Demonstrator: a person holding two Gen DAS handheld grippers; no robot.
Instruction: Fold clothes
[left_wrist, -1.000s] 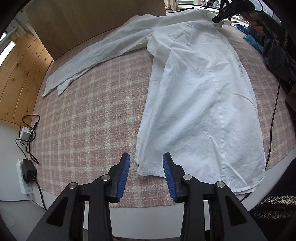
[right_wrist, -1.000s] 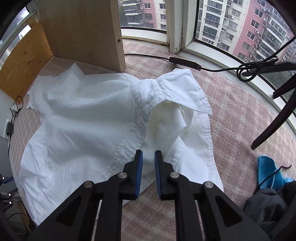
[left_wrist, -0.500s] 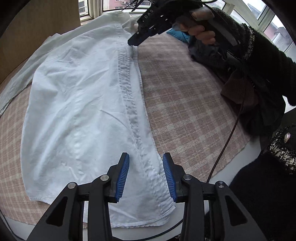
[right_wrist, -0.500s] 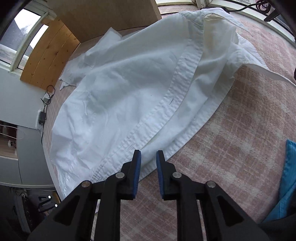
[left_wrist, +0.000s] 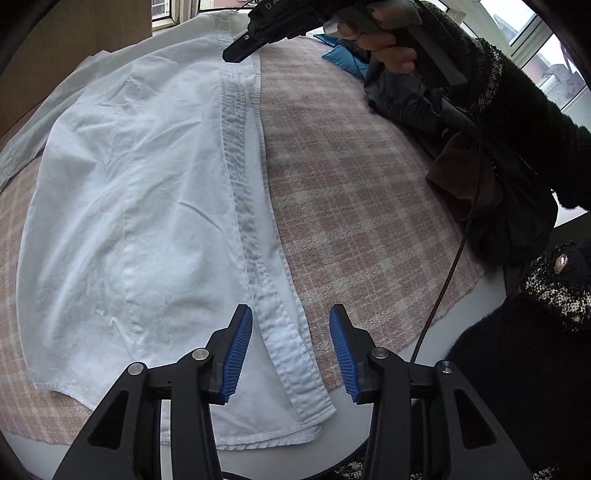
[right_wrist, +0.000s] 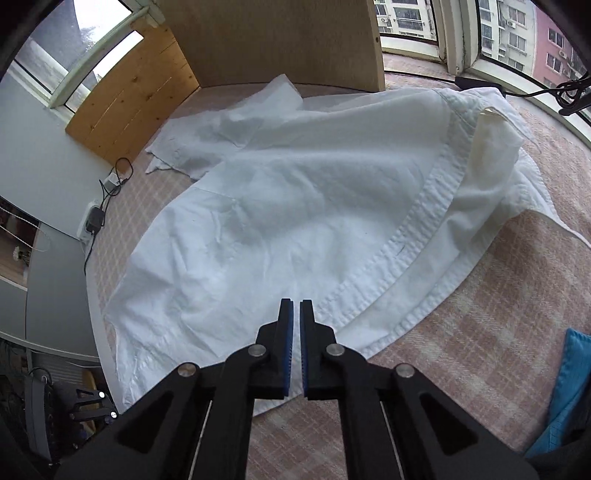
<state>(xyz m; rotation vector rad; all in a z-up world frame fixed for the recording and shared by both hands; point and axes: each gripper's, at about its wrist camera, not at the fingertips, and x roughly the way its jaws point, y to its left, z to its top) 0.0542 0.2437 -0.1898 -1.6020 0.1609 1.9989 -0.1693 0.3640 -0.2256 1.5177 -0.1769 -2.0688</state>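
Observation:
A white shirt (left_wrist: 147, 221) lies spread on the pink plaid table cover (left_wrist: 369, 206), collar far, hem near. My left gripper (left_wrist: 291, 332) hovers over the button strip (left_wrist: 284, 343) at the hem. Its jaws are opening; the strip lies between the blue pads, which do not press on it. In the left wrist view my right gripper (left_wrist: 236, 57), in a person's hand (left_wrist: 391, 51), meets the same strip near the collar. In the right wrist view the shirt (right_wrist: 295, 206) fills the middle, and the right gripper (right_wrist: 296, 306) is shut on its front edge.
A heap of dark clothes (left_wrist: 480, 166) and a blue cloth (left_wrist: 343, 59) lie at the right. A black cable (left_wrist: 450, 273) runs over the table's near right edge. A wooden board (right_wrist: 277, 40) stands behind the shirt. A power strip (right_wrist: 94, 221) sits at the left.
The left gripper swung from the hem's left corner to the button strip on the right, and its jaws widened. The right gripper came down from the collar along the strip and closed.

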